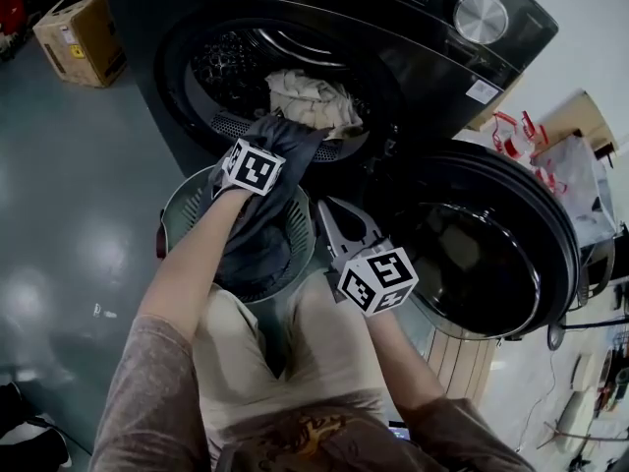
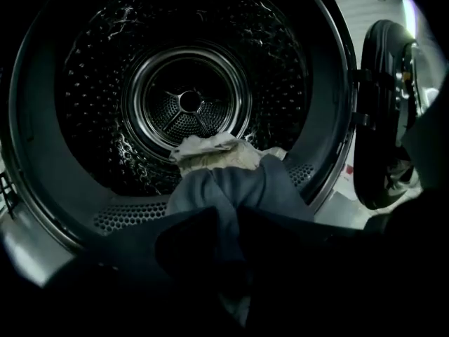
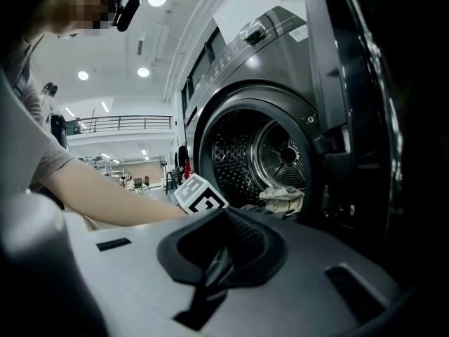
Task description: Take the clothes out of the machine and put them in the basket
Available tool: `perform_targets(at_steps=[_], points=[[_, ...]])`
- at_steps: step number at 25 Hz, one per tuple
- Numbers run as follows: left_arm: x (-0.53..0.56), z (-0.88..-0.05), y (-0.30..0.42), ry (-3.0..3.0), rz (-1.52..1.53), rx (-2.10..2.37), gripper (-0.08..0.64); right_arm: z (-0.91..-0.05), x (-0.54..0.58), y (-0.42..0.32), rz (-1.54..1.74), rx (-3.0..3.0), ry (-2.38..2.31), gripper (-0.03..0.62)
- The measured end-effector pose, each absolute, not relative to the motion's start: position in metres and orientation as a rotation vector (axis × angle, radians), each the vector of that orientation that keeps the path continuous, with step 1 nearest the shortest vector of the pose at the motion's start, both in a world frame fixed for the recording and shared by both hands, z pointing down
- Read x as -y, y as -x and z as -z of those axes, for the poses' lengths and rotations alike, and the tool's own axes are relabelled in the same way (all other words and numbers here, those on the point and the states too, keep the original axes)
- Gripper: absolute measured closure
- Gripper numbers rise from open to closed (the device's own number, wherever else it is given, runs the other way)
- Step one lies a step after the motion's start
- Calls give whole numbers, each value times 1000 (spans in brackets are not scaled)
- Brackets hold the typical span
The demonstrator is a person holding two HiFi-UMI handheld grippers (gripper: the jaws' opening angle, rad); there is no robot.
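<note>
Dark grey garment (image 1: pixel 295 138) is hanging out of the washing machine's drum (image 1: pixel 228 62) at upper centre, trailing down into the round laundry basket (image 1: pixel 182 203) below; the left gripper (image 2: pixel 233 241) is pinching it, fingers closed on a bunched fold; a beige cloth (image 1: pixel 313 101) is lying in the drum's mouth behind it; the right gripper (image 1: pixel 326 209) is hovering at lower centre beside the open door (image 1: pixel 491 254), fingers together and empty.
</note>
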State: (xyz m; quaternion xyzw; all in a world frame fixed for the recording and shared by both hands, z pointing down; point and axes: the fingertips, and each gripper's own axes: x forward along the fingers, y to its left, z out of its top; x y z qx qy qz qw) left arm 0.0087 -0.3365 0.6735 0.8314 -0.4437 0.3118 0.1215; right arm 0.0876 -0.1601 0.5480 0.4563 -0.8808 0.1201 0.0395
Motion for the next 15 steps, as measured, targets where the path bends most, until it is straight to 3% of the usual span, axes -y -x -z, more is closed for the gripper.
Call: perform_targets(at_steps=[1, 2, 15], points=[[333, -674, -6, -2417, -917, 1265, 488, -548, 160, -87, -368, 2700, -1397, 597], [327, -672, -7, -2424, -906, 1213, 495, -548, 160, -87, -368, 2701, -1397, 597], [203, -618, 54, -2493, -754, 991, 502, -562, 170, -83, -407, 2738, -1371, 597]])
